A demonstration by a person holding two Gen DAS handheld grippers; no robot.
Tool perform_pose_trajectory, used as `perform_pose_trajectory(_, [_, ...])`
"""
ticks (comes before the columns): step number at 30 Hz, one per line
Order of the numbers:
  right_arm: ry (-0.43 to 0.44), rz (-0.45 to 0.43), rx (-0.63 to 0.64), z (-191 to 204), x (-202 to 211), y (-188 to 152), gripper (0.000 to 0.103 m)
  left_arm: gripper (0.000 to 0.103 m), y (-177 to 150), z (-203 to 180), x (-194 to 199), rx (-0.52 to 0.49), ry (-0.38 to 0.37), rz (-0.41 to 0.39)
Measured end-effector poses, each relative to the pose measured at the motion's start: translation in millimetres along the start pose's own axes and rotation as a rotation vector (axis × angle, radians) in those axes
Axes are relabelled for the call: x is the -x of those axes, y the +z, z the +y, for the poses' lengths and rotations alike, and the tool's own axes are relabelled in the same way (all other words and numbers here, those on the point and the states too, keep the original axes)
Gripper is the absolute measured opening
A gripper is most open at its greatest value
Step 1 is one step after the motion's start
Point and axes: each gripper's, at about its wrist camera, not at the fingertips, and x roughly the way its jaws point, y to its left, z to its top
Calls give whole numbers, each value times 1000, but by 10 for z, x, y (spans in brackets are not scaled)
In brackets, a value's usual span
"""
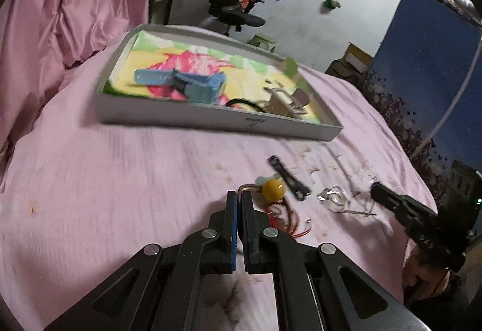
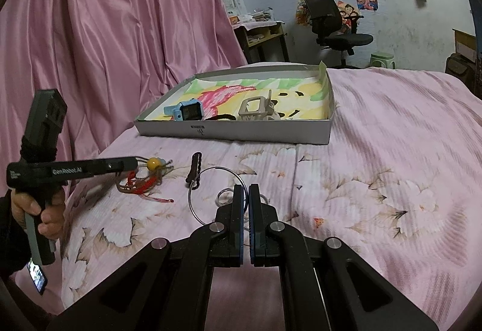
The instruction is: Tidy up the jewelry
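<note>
Through the left wrist camera we see our left gripper [image 1: 240, 195] pinching the metal loop of the yellow-bead bracelet [image 1: 273, 188] above the bedsheet [image 1: 120, 180], near the box [image 1: 211, 117] front wall. Through the right, our right gripper [image 2: 248, 189] is nearly closed over the silver ring [image 2: 192, 201]; whether it grips, we cannot tell.

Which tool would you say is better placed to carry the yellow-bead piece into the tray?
Left: the left tool looks shut on the yellow-bead piece; the right tool sits at the rings.
</note>
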Motion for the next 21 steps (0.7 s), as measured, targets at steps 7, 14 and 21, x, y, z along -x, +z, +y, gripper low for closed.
perform_pose_trajectory(7, [3,-31,-1,-3,4,37,3,3,184,-351,74,-47,-99,-46])
perform_pose_trajectory(14, [9,-85,16,17,-11,238,3,3,359,-510,157,-60,-148,-106])
perform_pose_trajectory(21, [-1,-143,4,-112,-249,655,3,3,630,-449,36,-38,-139,-172])
